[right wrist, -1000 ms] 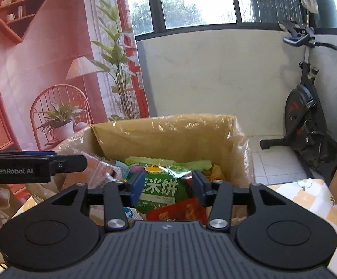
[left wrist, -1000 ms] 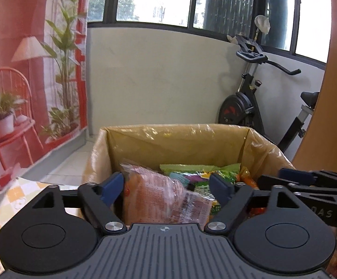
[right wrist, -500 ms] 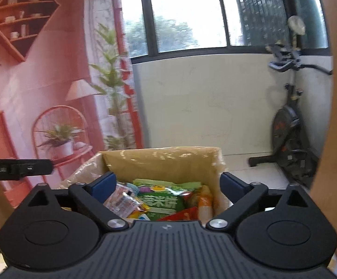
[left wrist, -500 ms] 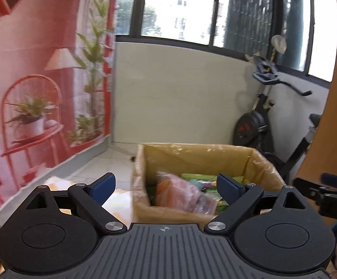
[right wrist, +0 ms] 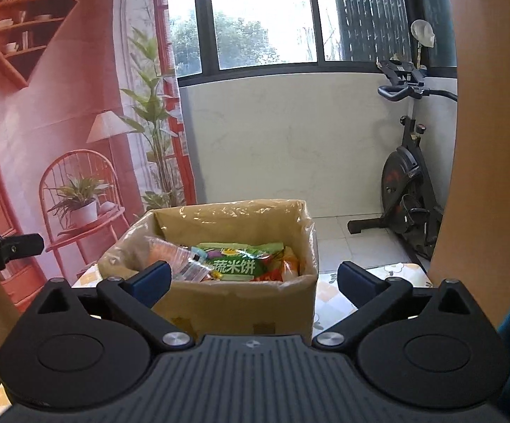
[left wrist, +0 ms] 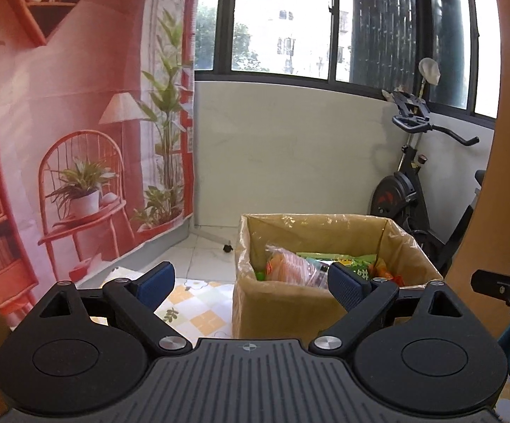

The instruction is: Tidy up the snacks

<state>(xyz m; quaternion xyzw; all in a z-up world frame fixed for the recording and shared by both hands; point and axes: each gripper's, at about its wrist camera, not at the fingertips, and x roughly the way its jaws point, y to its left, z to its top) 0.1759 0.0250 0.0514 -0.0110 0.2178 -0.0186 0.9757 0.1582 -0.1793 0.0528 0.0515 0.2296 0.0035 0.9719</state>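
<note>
**Both grippers empty and spread wide, snacks resting in the box ahead**

Nearest the cameras, the left gripper (left wrist: 251, 283) stands with its jaws spread wide and nothing between them; the box only shows through the gap. The right gripper (right wrist: 253, 280) is the same: its jaws have just been opening to their widest, and no packet sits between the pads. Both point slightly downward at the box from a little way off, which fits two hands that have let go of their loads and are free for the next packet.

Beyond the fingers lies a tablecloth (left wrist: 198, 312) with a yellow check and flower print. On it stands one cardboard box (right wrist: 241, 303), open at the top and lined with clear plastic film, likely to keep the inside clean. The snacks are all in this box. I count one green packet (right wrist: 241, 262) with white lettering, lying flat on top, and one clear bag of orange snacks (left wrist: 290, 264) leaning toward the box's left side. More orange and red packets peek out at the right side, too crowded together to count. No snack is visible on the cloth outside the box, so the sorting looks far along.

Farther back stand one exercise bike (right wrist: 406, 176) by the white wall, one printed backdrop (left wrist: 79, 123) showing a red chair and plants, and the windows.
</note>
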